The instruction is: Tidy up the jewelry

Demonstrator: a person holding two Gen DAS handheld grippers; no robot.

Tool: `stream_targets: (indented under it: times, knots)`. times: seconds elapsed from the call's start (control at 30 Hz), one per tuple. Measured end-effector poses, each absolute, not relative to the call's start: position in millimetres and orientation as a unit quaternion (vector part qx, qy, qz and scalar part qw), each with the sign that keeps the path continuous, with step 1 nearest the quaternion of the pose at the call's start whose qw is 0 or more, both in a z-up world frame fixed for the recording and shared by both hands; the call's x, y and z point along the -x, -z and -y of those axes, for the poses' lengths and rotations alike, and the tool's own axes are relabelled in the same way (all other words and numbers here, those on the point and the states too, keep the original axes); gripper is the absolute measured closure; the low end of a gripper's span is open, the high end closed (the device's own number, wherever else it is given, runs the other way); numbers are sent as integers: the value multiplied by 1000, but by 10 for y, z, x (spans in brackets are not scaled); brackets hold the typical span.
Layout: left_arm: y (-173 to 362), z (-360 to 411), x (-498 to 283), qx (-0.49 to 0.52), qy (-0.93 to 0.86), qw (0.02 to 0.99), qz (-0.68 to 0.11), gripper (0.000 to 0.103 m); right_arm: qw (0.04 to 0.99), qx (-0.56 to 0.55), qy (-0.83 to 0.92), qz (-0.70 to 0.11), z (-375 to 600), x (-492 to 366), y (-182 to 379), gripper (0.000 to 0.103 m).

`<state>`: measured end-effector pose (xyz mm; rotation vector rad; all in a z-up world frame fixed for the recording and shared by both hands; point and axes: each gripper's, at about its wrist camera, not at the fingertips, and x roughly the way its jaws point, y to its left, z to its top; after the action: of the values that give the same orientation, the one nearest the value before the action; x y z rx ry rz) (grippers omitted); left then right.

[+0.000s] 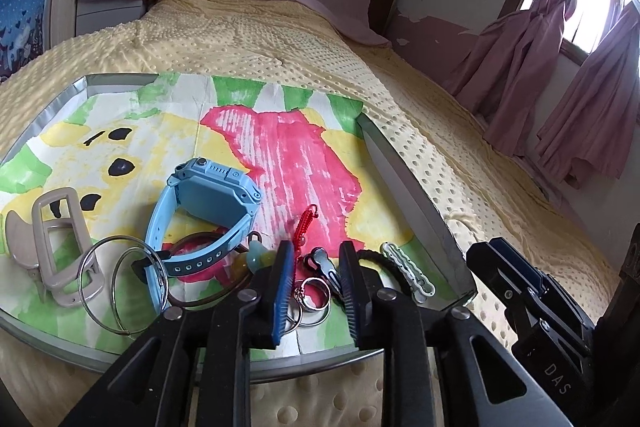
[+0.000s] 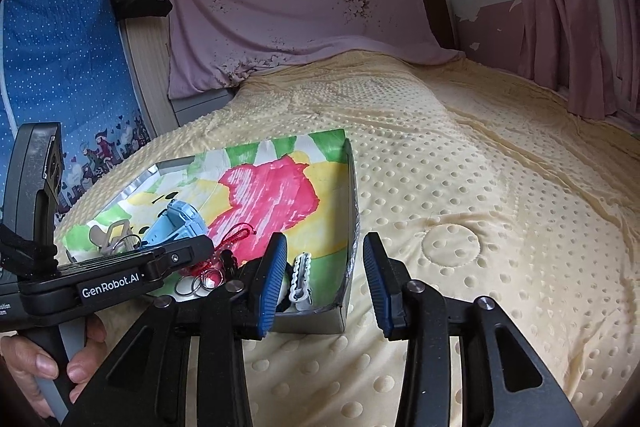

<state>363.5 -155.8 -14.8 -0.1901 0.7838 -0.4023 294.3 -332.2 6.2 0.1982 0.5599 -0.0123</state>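
Jewelry sits jumbled in the shallow tray (image 1: 412, 183) on the bed (image 2: 480, 187). Left hand-held gripper (image 1: 314, 283) hovers open, its jaws straddling the key rings (image 1: 314, 301), with the red charm (image 1: 305, 225) just ahead and the blue watch (image 1: 208, 203) ahead-left. Right hand-held gripper (image 2: 326, 281) hangs open over the tray's near corner, the white clip (image 2: 301, 281) just inside its left finger.

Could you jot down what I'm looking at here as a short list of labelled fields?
Setting: pale yellow dotted blanket on a bed
Container: shallow grey tray lined with a colourful painted paper
Contents: light blue smartwatch, beige plastic hair clip, red coiled charm, silver rings
Left gripper: jaws open over the rings
Right gripper: jaws open, empty
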Motion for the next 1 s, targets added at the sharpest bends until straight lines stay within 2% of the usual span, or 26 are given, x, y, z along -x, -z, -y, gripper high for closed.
stream_targets:
  times: [0.07,0.13,0.27,0.37,0.47,0.5,0.57,0.6,0.77,1.0]
  knots:
    - [111,1559,-3596,90,194,907,-364,55,958,-99,8,-269,3344,-2917,-77,68]
    - [64,1555,-3543,87,190,916,-343,46,960,-101,12,-262,3378,-2894,-92,68]
    - [-45,1518,-3460,80,168,934,-304,37,962,-109,22,-248,3445,-2852,-127,67]
    - [-123,1466,-3400,84,153,945,-278,26,966,-112,26,-233,3463,-2810,-172,57]
    - [-192,1396,-3322,87,142,953,-254,19,968,-112,29,-222,3456,-2760,-221,56]
    - [-213,1375,-3294,87,137,955,-249,17,969,-114,29,-218,3456,-2739,-239,51]
    - [-261,1327,-3223,85,123,961,-233,4,971,-118,31,-207,3450,-2684,-287,42]
    - [-286,1301,-3179,84,115,964,-224,1,972,-119,32,-200,3446,-2648,-317,38]
    - [-404,1147,-2971,84,95,971,-202,0,978,-115,29,-170,3383,-2449,-482,28]
    - [-549,898,-2643,73,67,978,-184,0,983,-110,11,-144,3191,-2135,-679,21]
